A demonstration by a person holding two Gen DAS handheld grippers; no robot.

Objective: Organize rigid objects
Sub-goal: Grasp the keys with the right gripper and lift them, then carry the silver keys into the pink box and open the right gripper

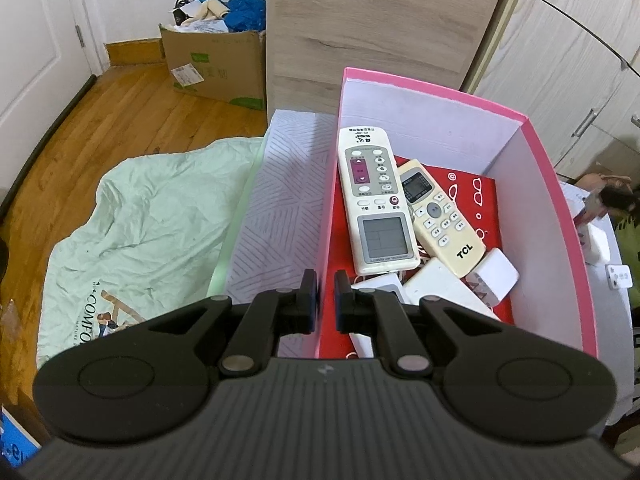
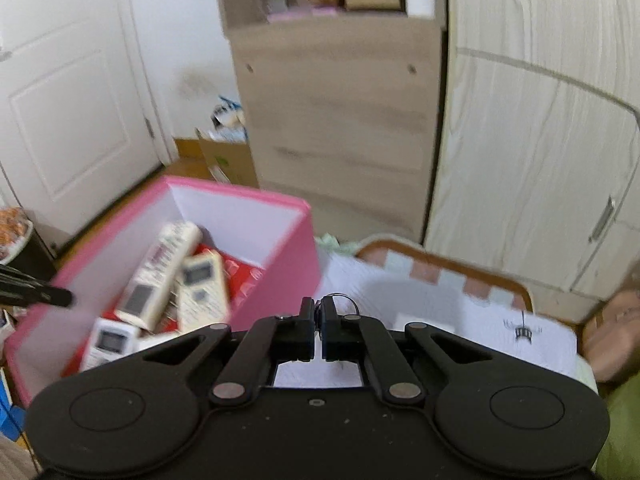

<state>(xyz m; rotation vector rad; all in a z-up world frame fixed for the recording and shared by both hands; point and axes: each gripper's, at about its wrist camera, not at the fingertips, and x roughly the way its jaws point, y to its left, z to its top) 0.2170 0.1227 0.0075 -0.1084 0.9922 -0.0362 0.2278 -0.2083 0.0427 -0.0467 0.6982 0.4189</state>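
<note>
Left tool (image 1: pixel 325 300) clamps pink box (image 1: pixel 560 200) wall near "TCL" remote (image 1: pixel 440 220).

A white panelled door (image 2: pixel 76 120) is standing at the left of the room, beside a wooden floor (image 1: pixel 132 116). A cardboard box (image 1: pixel 218 64) is sitting on that floor against the wall, holding blue bags and papers. A pale green cloth (image 1: pixel 140 220) is lying crumpled near it. A wood-grain cabinet (image 2: pixel 340 120) is rising next to a pale wardrobe (image 2: pixel 532 152); its upper shelf is carrying what appear to be small boxes, blurred in the right wrist view.
</note>
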